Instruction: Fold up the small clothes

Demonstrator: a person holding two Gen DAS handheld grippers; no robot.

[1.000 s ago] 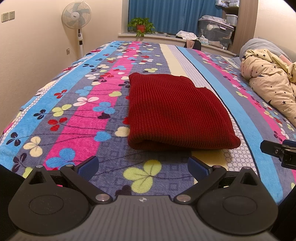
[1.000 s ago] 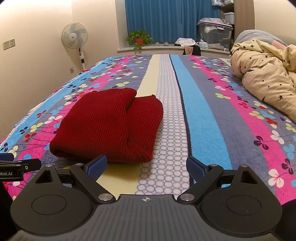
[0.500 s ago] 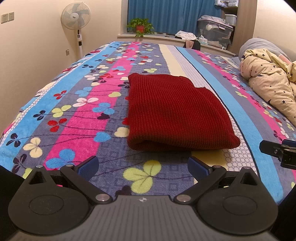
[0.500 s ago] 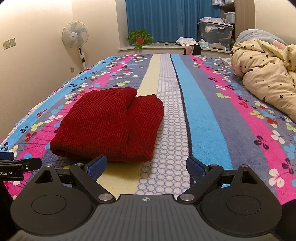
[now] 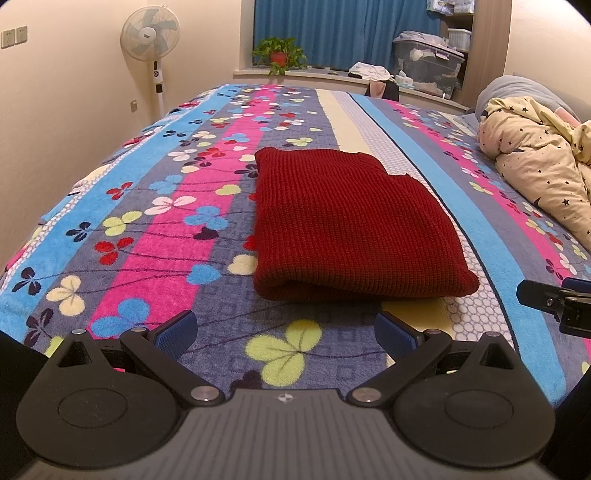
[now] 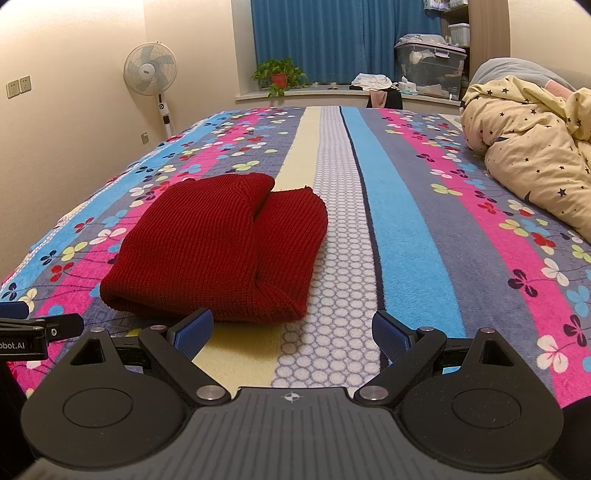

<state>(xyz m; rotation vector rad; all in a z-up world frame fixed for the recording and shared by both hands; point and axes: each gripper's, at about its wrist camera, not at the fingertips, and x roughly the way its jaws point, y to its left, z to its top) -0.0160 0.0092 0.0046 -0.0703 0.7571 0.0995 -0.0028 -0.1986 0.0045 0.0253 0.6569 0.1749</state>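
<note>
A dark red knitted garment [image 5: 351, 225] lies folded into a compact rectangle on the striped flowered bedspread [image 5: 166, 229]. It also shows in the right wrist view [image 6: 218, 251], to the left of centre. My left gripper [image 5: 284, 332] is open and empty, a short way in front of the garment's near folded edge. My right gripper [image 6: 291, 334] is open and empty, just in front of the garment's near right corner. Neither gripper touches the cloth. The right gripper's tip shows at the left view's right edge [image 5: 554, 302].
A cream star-print duvet [image 6: 528, 155] is bunched at the bed's right side. A standing fan [image 5: 151, 33] is by the left wall. A potted plant [image 5: 279, 55] and a storage box [image 5: 428, 62] sit on the far window ledge.
Both grippers have drifted very slightly. The garment has not moved.
</note>
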